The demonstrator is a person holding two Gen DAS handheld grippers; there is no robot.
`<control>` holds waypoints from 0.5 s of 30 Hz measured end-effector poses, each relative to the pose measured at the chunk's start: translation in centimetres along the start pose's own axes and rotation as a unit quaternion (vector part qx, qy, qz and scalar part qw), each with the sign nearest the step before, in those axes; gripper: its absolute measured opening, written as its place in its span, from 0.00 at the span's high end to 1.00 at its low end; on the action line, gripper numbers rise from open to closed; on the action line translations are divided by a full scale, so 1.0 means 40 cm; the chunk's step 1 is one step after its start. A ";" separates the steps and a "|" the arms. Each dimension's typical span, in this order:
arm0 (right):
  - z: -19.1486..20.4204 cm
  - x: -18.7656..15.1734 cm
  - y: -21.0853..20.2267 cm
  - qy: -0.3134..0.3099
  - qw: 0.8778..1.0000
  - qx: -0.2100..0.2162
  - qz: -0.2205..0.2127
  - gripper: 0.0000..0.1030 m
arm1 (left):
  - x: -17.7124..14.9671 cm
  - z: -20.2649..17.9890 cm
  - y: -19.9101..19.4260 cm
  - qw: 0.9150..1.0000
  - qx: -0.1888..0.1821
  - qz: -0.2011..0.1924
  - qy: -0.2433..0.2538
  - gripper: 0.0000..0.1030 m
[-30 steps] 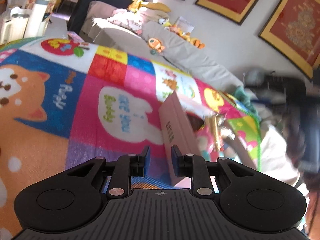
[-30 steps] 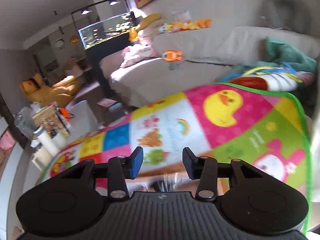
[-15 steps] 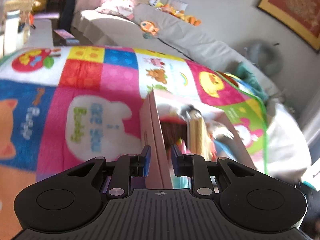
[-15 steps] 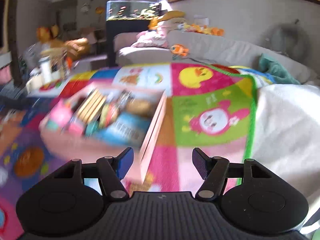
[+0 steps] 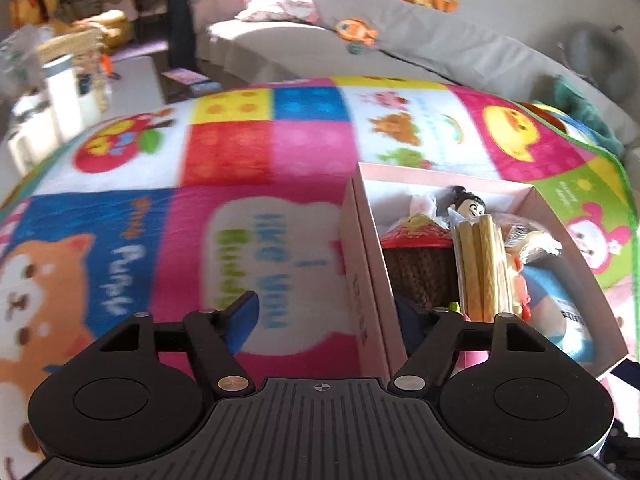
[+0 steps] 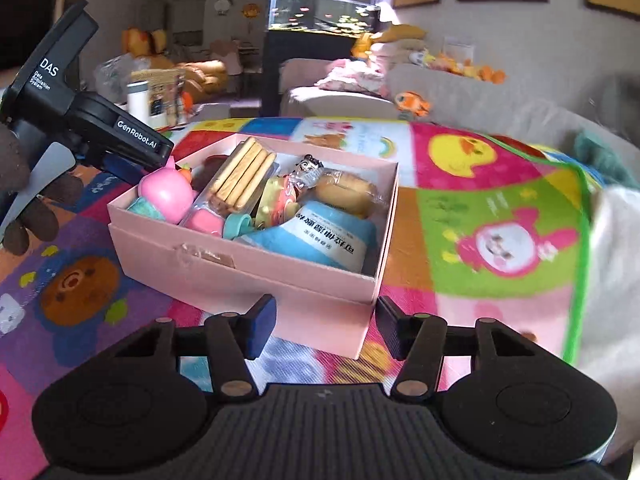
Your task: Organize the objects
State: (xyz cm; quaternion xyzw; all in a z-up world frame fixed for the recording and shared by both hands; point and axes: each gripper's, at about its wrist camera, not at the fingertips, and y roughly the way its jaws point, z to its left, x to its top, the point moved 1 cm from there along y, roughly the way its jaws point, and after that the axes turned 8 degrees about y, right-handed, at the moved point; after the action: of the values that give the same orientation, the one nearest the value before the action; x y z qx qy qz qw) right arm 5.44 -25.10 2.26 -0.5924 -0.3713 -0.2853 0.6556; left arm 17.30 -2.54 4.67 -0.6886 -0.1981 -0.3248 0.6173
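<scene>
We see a pink box (image 6: 256,264) resting on a bright patchwork blanket (image 6: 496,208), packed full: a pack of biscuit sticks (image 6: 244,172), a pink toy (image 6: 164,196), a small doll (image 6: 308,170), a bread roll (image 6: 346,194) and a blue packet (image 6: 320,240).

Our left gripper (image 5: 344,316) straddles the box's left wall; its jaws have just been opening and now stand wide apart, the wall between them but untouched.

Our right gripper (image 6: 324,328) sits just before the box's near corner, with its jaws apart after just closing somewhat, the corner between them, unpressed.

A gloved hand (image 6: 28,200) holds the left gripper.
</scene>
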 end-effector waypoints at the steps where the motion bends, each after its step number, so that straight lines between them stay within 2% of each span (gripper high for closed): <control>1: 0.012 0.007 0.006 -0.002 1.000 0.009 0.002 0.47 | -0.002 0.021 -0.003 1.000 0.002 -0.002 -0.006 0.21; 3: 0.047 0.022 0.022 -0.010 1.000 0.021 0.005 0.46 | -0.008 0.084 -0.002 1.000 0.014 -0.008 -0.021 0.11; 4: 0.067 0.029 0.032 -0.015 1.000 0.022 0.006 0.46 | -0.009 0.114 0.004 0.999 0.025 -0.009 -0.029 0.02; 5: 0.088 0.036 0.043 -0.019 1.000 0.023 0.007 0.46 | -0.006 0.146 0.014 0.999 0.031 -0.011 -0.040 0.00; 10: 0.200 0.062 0.102 -0.054 0.998 0.024 -0.004 0.46 | -0.017 0.269 0.025 0.996 0.028 -0.040 -0.079 0.00; 15: 0.250 0.075 0.133 -0.064 0.998 0.023 -0.007 0.46 | -0.022 0.319 0.038 0.994 0.012 -0.052 -0.097 0.00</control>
State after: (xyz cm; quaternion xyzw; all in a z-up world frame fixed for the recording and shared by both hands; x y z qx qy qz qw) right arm 9.97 -14.29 1.98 -0.5918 -0.4226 -0.2430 0.6419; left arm 20.29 9.83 2.61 -0.6983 -0.2968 -0.2860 0.5853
